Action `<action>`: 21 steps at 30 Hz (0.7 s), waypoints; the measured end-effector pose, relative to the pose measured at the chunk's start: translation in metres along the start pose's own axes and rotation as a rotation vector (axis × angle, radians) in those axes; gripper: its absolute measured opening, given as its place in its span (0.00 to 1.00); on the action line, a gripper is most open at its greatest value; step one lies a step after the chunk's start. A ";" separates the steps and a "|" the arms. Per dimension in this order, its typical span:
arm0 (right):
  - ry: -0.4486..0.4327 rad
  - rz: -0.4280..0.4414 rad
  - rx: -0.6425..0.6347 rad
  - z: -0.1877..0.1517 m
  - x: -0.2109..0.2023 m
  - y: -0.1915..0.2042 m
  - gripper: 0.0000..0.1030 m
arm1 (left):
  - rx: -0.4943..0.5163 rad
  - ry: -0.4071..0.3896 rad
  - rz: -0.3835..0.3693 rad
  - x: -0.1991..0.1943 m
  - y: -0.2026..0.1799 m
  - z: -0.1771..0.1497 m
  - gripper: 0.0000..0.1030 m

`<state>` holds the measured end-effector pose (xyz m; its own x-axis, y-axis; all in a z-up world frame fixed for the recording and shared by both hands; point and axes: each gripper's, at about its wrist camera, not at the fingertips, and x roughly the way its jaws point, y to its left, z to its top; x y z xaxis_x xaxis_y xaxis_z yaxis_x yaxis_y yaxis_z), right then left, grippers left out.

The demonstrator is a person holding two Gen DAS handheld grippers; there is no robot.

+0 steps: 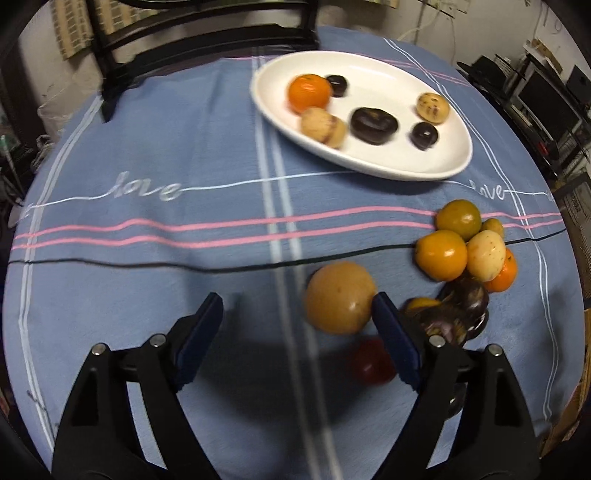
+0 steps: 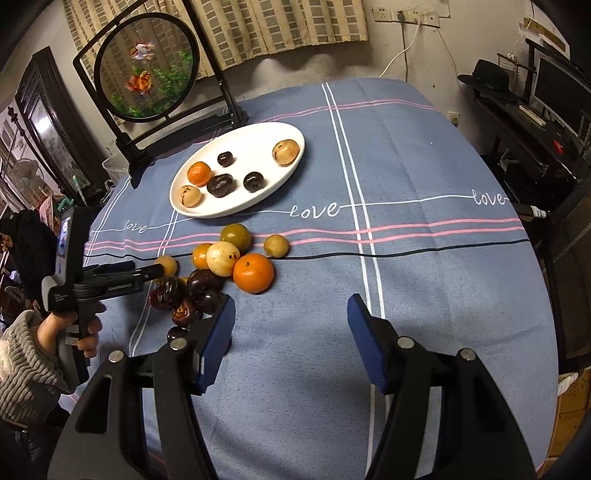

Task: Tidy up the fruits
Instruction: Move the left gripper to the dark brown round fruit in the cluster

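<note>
Fruits (image 2: 225, 264) are sitting piled on the blue tablecloth (image 2: 424, 277) near the white plate (image 2: 258, 201); left gripper (image 1: 297, 306) is hanging wide open beside a tan fruit (image 1: 338, 297), right gripper (image 2: 291, 308) gaping open too.

Cluttered room around your round table, dim indoor light.
You've got a blue striped tablecloth (image 2: 424, 177) with "love" script, a round goldfish screen (image 2: 146, 66) on a black stand at the far edge, checked curtains (image 2: 280, 26) behind it, a whitish wall with a socket and cord (image 2: 400, 16), a dark framed picture (image 2: 51, 125) to the left, and a black hat (image 2: 487, 79) on a dark desk to the right by a monitor (image 2: 561, 96).
</note>
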<state>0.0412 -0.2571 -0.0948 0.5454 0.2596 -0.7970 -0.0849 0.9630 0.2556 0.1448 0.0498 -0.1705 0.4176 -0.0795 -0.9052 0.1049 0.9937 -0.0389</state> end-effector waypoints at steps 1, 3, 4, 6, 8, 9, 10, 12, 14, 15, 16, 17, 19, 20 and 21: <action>-0.002 0.002 -0.002 0.000 0.000 0.001 0.62 | -0.004 -0.009 0.018 -0.004 0.004 -0.002 0.82; -0.008 0.006 -0.005 0.000 -0.002 0.002 0.62 | -0.030 -0.020 0.061 -0.013 0.016 -0.006 0.80; -0.011 0.008 -0.006 0.000 -0.002 0.002 0.62 | -0.048 -0.017 0.076 -0.015 0.023 -0.008 0.80; -0.016 0.011 -0.006 0.000 -0.004 0.002 0.62 | -0.091 -0.005 0.090 -0.018 0.038 -0.013 0.79; -0.020 0.016 -0.008 -0.001 -0.006 0.003 0.62 | -0.116 -0.004 0.091 -0.024 0.048 -0.019 0.78; -0.022 0.017 -0.009 -0.001 -0.007 0.004 0.62 | -0.117 -0.006 0.090 -0.026 0.049 -0.020 0.78; -0.024 0.018 -0.011 -0.002 -0.008 0.005 0.62 | -0.114 -0.010 0.086 -0.028 0.048 -0.023 0.78; -0.029 0.020 -0.016 -0.002 -0.010 0.007 0.62 | -0.093 -0.020 0.065 -0.033 0.040 -0.028 0.78; -0.033 0.020 -0.019 -0.003 -0.012 0.008 0.62 | -0.063 -0.027 0.055 -0.036 0.028 -0.032 0.79; -0.035 0.019 -0.021 -0.003 -0.013 0.009 0.62 | -0.043 -0.029 0.044 -0.037 0.019 -0.033 0.79; -0.035 0.019 -0.022 -0.004 -0.014 0.009 0.62 | -0.029 -0.031 0.031 -0.038 0.011 -0.035 0.79; -0.034 0.018 -0.023 -0.004 -0.014 0.009 0.62 | -0.008 -0.039 0.011 -0.039 0.001 -0.034 0.79; -0.032 0.016 -0.024 -0.005 -0.015 0.010 0.62 | 0.031 -0.059 -0.009 -0.043 -0.016 -0.035 0.79; -0.033 0.015 -0.024 -0.005 -0.016 0.010 0.62 | 0.062 -0.072 -0.025 -0.046 -0.027 -0.034 0.79; -0.035 0.013 -0.023 -0.006 -0.017 0.010 0.62 | 0.077 -0.077 -0.037 -0.047 -0.034 -0.034 0.79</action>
<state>0.0264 -0.2515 -0.0817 0.5729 0.2703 -0.7738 -0.1113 0.9610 0.2532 0.0907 0.0222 -0.1406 0.4796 -0.1250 -0.8685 0.1898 0.9811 -0.0364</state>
